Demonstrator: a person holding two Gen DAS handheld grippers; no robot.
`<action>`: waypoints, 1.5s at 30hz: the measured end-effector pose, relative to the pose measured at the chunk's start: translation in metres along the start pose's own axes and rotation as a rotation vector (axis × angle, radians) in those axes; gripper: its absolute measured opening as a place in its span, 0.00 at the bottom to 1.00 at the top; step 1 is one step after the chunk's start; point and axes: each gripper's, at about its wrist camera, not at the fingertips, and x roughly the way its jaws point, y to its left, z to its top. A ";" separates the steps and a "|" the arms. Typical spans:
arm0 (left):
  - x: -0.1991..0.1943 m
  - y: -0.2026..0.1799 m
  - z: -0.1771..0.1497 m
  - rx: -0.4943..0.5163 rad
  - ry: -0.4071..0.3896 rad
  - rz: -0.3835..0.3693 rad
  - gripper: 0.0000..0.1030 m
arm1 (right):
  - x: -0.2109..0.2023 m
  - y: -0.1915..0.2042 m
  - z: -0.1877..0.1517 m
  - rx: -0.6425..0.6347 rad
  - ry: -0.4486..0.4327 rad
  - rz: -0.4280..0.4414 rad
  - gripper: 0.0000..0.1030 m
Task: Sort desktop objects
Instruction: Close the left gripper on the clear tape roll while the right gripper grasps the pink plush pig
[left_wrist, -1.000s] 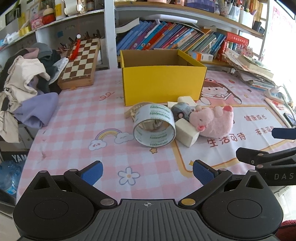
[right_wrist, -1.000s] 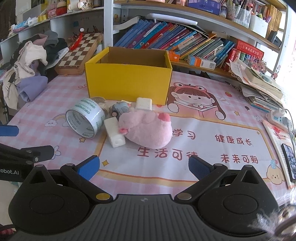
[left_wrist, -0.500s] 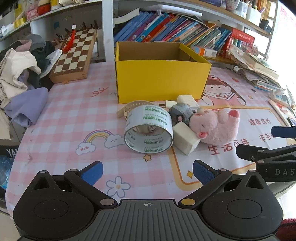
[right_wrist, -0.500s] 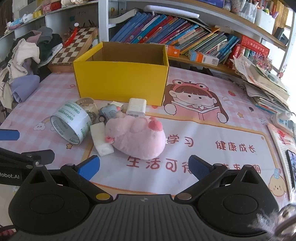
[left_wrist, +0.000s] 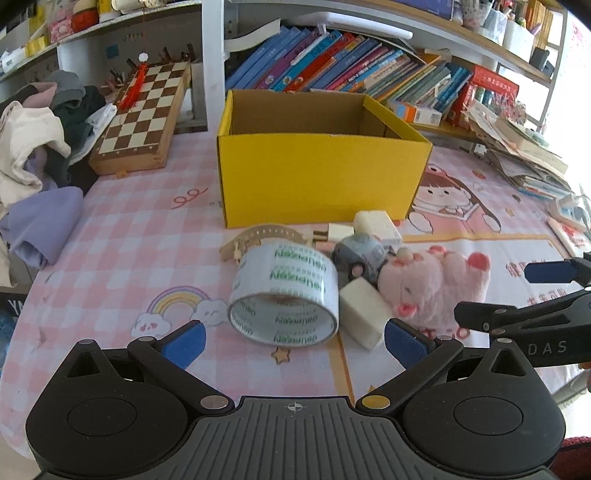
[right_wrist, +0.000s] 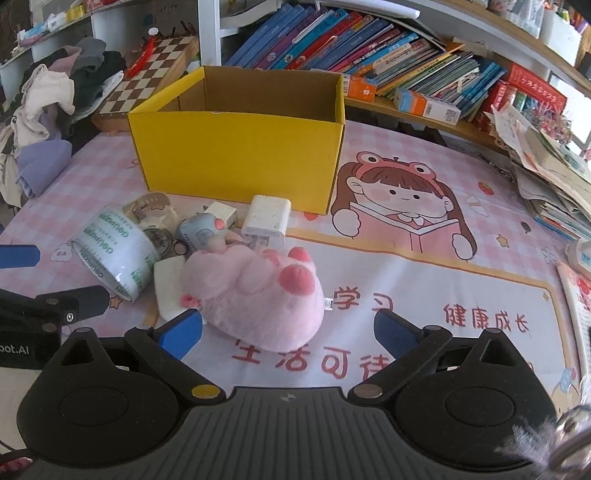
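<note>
An open yellow cardboard box (left_wrist: 317, 177) (right_wrist: 240, 151) stands on the pink tablecloth. In front of it lies a cluster: a roll of clear tape (left_wrist: 284, 295) (right_wrist: 112, 251), a pink plush toy (left_wrist: 432, 288) (right_wrist: 258, 295), a white foam block (left_wrist: 362, 317), a small grey-blue toy car (left_wrist: 360, 256) (right_wrist: 197, 230), a white charger (right_wrist: 266, 220) and a beige strap (left_wrist: 258, 236). My left gripper (left_wrist: 293, 338) is open and empty, just short of the tape roll. My right gripper (right_wrist: 288, 330) is open and empty, its jaws either side of the plush toy's near end.
A chessboard (left_wrist: 142, 118) leans at the back left beside a pile of clothes (left_wrist: 33, 155). Shelves of books (left_wrist: 351, 70) run behind the box. Stacked papers and books (right_wrist: 550, 177) lie at the right edge of the table.
Both grippers have moved forward toward the cluster. The tape roll now sits close before the left gripper and the plush toy close before the right. Nothing on the table has shifted.
</note>
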 end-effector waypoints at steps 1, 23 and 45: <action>0.002 -0.001 0.002 -0.002 -0.003 0.005 1.00 | 0.003 -0.002 0.002 -0.003 0.003 0.006 0.98; 0.040 -0.004 0.021 -0.009 0.020 0.084 0.85 | 0.050 -0.020 0.026 -0.029 0.066 0.162 0.94; 0.055 0.000 0.020 0.019 0.032 0.085 0.85 | 0.061 -0.017 0.026 -0.037 0.098 0.227 0.94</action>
